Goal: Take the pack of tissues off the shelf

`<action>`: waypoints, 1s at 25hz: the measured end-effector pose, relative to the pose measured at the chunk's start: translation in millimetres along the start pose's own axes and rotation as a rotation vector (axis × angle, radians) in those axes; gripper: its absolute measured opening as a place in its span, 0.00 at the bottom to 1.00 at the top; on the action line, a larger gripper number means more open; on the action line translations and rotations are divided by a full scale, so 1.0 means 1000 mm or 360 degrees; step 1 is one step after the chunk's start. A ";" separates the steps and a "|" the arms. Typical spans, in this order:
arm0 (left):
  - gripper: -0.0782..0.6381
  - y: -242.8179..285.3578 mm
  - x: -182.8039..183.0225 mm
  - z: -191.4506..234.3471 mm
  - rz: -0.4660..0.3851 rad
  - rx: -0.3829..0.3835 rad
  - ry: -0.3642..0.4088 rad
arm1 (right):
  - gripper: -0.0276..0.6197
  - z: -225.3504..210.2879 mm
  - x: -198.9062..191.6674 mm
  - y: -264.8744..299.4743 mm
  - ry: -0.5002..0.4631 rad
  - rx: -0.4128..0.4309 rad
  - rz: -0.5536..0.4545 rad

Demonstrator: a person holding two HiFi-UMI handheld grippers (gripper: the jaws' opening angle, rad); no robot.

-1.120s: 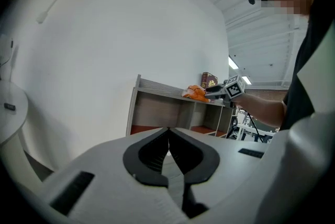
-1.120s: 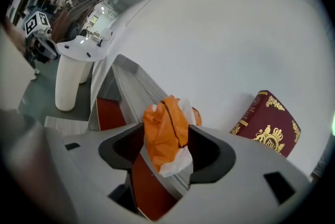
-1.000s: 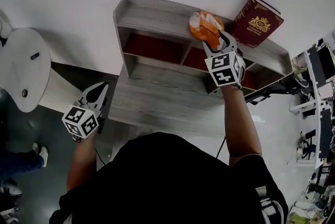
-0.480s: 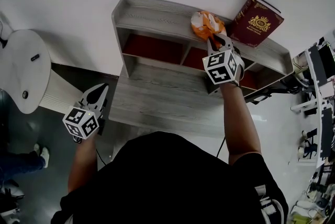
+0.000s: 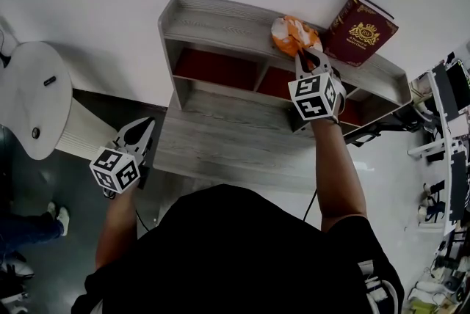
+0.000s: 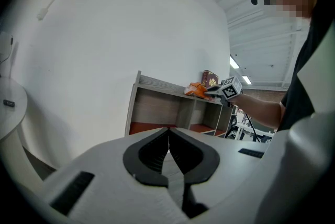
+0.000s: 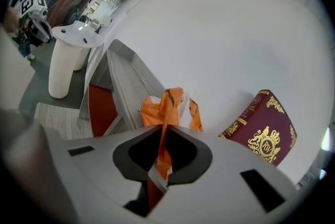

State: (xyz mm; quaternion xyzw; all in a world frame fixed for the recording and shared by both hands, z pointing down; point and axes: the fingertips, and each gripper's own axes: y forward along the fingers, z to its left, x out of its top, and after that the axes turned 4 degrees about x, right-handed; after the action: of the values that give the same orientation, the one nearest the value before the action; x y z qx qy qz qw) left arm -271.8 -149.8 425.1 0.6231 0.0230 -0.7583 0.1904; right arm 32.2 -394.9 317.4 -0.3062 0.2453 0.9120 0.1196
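Observation:
An orange and white pack of tissues lies on top of the grey wooden shelf, beside a dark red book that leans on the wall. My right gripper is at the pack, its jaws closing on the wrapper's near edge. In the right gripper view the orange pack of tissues is squeezed thin between the two jaws of the right gripper. My left gripper hangs low at the left, away from the shelf, shut with nothing in it. The left gripper points toward the shelf.
A white round pedestal table stands at the left. The shelf has red-floored compartments and a grey lower ledge. Desks with equipment crowd the right edge. A white wall runs behind the shelf.
The right gripper's jaws have closed on the tissue pack, pinching its wrapper; the pack shifted slightly right. The left gripper has stayed in place.

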 end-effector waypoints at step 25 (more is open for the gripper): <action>0.13 0.055 -0.003 -0.046 0.0113 -0.0335 0.0065 | 0.08 -0.009 -0.032 -0.094 0.0191 -0.0131 0.0031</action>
State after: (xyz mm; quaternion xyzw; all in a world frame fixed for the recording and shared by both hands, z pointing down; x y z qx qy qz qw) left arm -211.1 -187.4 429.2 0.6154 0.0843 -0.7316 0.2809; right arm 96.5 -321.6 295.8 -0.3627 0.2172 0.9024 0.0832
